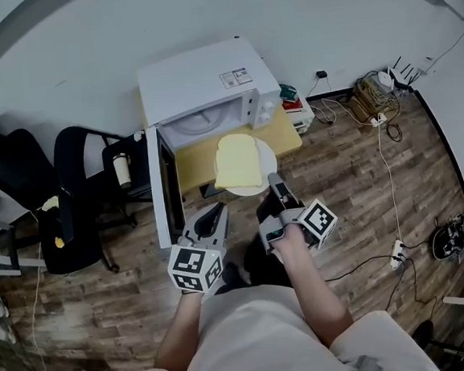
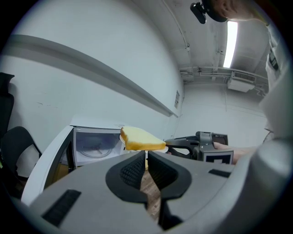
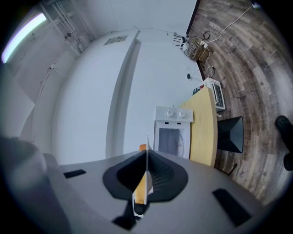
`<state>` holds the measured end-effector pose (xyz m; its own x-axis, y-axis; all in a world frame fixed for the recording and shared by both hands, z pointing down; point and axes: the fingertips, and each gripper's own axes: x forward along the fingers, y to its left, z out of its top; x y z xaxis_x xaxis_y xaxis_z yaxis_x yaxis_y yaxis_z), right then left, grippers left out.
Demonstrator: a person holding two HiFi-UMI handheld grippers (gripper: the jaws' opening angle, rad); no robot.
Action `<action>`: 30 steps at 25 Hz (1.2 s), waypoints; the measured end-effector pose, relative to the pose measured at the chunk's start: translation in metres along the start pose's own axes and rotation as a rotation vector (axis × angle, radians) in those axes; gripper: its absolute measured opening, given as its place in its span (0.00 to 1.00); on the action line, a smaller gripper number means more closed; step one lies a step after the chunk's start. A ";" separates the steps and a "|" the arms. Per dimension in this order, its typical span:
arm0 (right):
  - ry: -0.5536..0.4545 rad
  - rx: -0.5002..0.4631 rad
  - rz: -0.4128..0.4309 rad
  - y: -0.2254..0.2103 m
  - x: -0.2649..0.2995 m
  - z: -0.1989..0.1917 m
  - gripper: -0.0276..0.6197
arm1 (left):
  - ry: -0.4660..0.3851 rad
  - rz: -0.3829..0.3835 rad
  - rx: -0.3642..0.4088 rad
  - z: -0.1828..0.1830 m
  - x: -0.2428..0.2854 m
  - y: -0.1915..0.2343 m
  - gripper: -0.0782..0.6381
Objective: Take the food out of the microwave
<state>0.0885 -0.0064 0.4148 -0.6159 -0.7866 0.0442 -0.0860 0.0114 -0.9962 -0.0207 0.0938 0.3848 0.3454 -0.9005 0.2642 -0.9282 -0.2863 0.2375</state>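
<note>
Two claws in my feeds, and the right claw (image 3: 147,157) is the busy one. Its jaws are clamped tight on the rim of a white plate (image 1: 267,166), which I see edge-on as a thin line between the pads in the right gripper view. A slice of bread (image 1: 236,161), pale yellow with a darker crust, lies on that plate. The left claw (image 2: 146,154) is drawn in to a thin slit with nothing between its jaws; it sits low and to the left of the plate, not touching it. Plate and bread are out of the microwave (image 1: 207,86), held in the air in front of its open cavity, over the front edge of the yellow tabletop (image 1: 194,164). The microwave door (image 1: 159,187) is swung wide to the left. Two black chairs (image 1: 78,182) stand left of the tabletop on the wooden floor (image 1: 353,186)
</note>
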 end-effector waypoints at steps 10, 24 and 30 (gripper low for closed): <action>-0.004 -0.010 0.016 0.010 -0.018 -0.003 0.06 | -0.012 -0.013 0.007 0.001 -0.008 -0.017 0.13; -0.007 0.016 0.010 0.006 -0.025 -0.004 0.06 | -0.005 -0.016 0.009 -0.003 -0.012 -0.022 0.13; -0.005 0.013 0.000 0.002 -0.023 -0.004 0.06 | -0.004 -0.014 0.006 -0.003 -0.010 -0.020 0.13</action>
<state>0.0993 0.0137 0.4116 -0.6123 -0.7894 0.0441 -0.0758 0.0031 -0.9971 -0.0056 0.1100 0.3807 0.3583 -0.8974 0.2574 -0.9239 -0.3013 0.2358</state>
